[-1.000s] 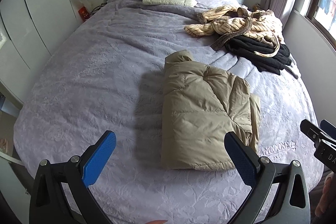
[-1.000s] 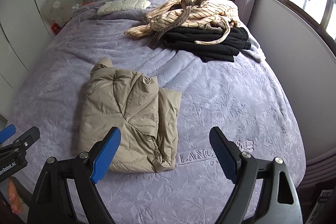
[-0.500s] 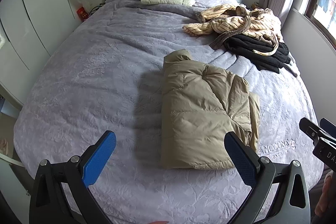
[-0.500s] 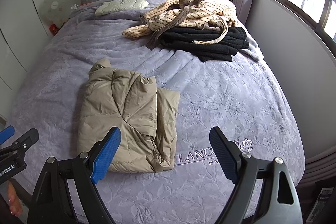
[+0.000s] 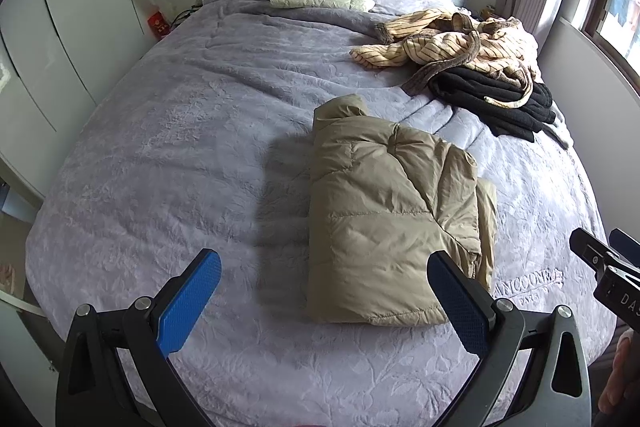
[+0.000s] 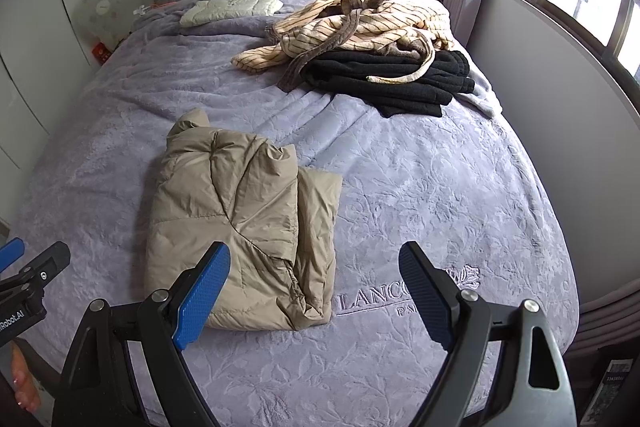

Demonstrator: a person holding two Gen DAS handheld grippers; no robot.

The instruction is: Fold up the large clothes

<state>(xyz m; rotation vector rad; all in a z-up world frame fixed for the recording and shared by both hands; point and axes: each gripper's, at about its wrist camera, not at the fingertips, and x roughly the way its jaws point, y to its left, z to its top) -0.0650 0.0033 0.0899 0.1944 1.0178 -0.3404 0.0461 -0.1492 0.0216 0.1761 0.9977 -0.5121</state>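
Already folded, tan quilted puffer jacket [image 5: 392,211] lies on lavender embossed bedspread [image 5: 180,147]; left claw [image 5: 324,291] and right claw [image 6: 316,279] both spread apart, empty.

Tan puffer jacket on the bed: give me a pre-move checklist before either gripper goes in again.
1. Tan quilted puffer jacket folded into a compact bundle: ok.
2. Left gripper open and empty: ok.
3. Right gripper open and empty: ok.
4. Jacket apart from the cream striped robe and black folded garment: ok.
5. Lilac embossed bedspread bare beside the jacket: ok.
6. Layers under the jacket lie flat: cannot tell.
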